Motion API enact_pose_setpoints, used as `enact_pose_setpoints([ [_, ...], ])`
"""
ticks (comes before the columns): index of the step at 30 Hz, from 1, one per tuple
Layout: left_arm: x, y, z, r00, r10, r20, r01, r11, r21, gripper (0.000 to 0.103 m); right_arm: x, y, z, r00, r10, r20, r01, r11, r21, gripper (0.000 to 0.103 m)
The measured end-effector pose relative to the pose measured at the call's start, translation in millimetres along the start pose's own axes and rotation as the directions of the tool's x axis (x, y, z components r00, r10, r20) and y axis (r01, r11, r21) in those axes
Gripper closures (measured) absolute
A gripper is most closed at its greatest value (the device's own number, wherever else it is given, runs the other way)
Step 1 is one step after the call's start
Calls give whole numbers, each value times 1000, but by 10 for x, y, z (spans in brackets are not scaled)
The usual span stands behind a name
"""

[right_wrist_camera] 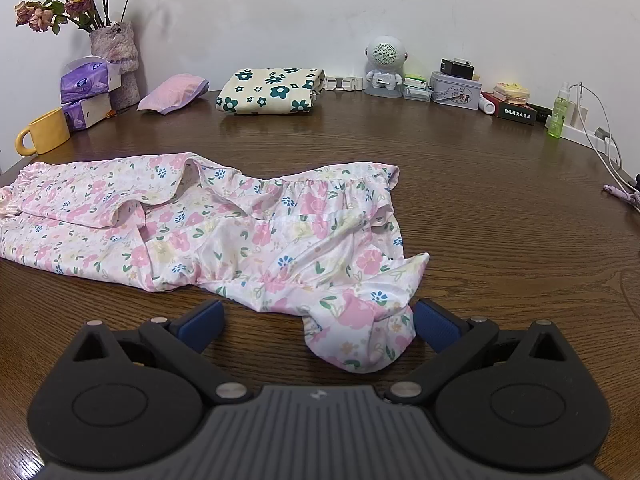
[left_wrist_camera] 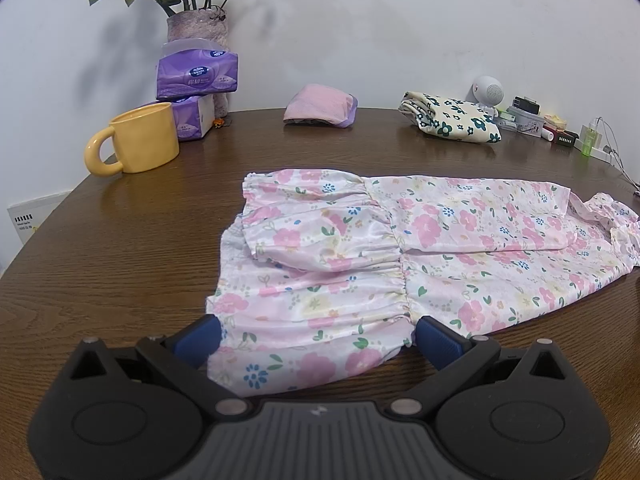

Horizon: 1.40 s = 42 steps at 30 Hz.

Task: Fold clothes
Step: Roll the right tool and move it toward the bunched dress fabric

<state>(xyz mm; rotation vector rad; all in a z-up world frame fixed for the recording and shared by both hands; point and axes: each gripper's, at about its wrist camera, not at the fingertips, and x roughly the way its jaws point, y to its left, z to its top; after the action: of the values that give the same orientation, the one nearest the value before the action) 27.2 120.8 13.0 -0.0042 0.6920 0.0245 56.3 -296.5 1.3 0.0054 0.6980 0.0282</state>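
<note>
Lying spread across a dark, wood-grain table (left_wrist_camera: 120, 240) is a silky pink dress (left_wrist_camera: 360, 248) printed with pink and blue flowers, its gathered seams puckered and its surface glossy. The left gripper (left_wrist_camera: 316, 330) hovers at the near hem with its 2 blue ribbed fingers (left_wrist_camera: 198, 338) spread wide, cloth lying between them but not pinched. The right gripper (right_wrist_camera: 318, 322) is also wide, a rounded bulge of the dress's fabric (right_wrist_camera: 360, 336) sitting between its fingers close to the right one; I cannot tell if it touches.

Along the far edge, by the white wall, stand a smooth yellow mug (left_wrist_camera: 140, 140), 2 stacked purple tissue packs (left_wrist_camera: 196, 80), a fuzzy lilac vase (left_wrist_camera: 198, 28) of dried roses, a soft pink folded cloth (left_wrist_camera: 320, 108), and a cream folded cloth with dark green flowers (right_wrist_camera: 272, 90). Further right sit a round white robot-shaped speaker (right_wrist_camera: 384, 64), a tin (right_wrist_camera: 456, 90), a green spray bottle (right_wrist_camera: 560, 114) and white cables (right_wrist_camera: 600, 128). Nothing lies between the grippers and the dress.
</note>
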Motion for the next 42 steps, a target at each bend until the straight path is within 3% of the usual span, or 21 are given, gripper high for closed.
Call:
enact_pose_setpoints([
  [8,2,0,1,1000,0,0,0,1000,0,0,14,-12,48,1000,2,-23,-2,1000,12,0],
  [15,2,-3,0,1000,0,0,0,1000,0,0,-192,-250,132,994,109,11,-109,965,237,0],
  [19,1,-3,0,1000,1,0,-1,1000,1,0,-312,-339,111,994,109,21,-111,943,314,0],
  [27,1,-4,0,1000,1,0,-1,1000,1,0,-446,-333,-29,980,198,34,-193,882,430,1],
  [31,1,-3,0,1000,1,0,-1,1000,1,0,-404,-257,9,982,186,36,-183,882,435,1],
  [36,0,-5,1,1000,1,0,-1,1000,1,0,-214,-285,0,978,206,27,-189,830,525,4],
  [42,-2,-6,1,1000,1,0,-1,1000,1,0,-78,-361,21,988,149,52,-150,789,595,11],
])
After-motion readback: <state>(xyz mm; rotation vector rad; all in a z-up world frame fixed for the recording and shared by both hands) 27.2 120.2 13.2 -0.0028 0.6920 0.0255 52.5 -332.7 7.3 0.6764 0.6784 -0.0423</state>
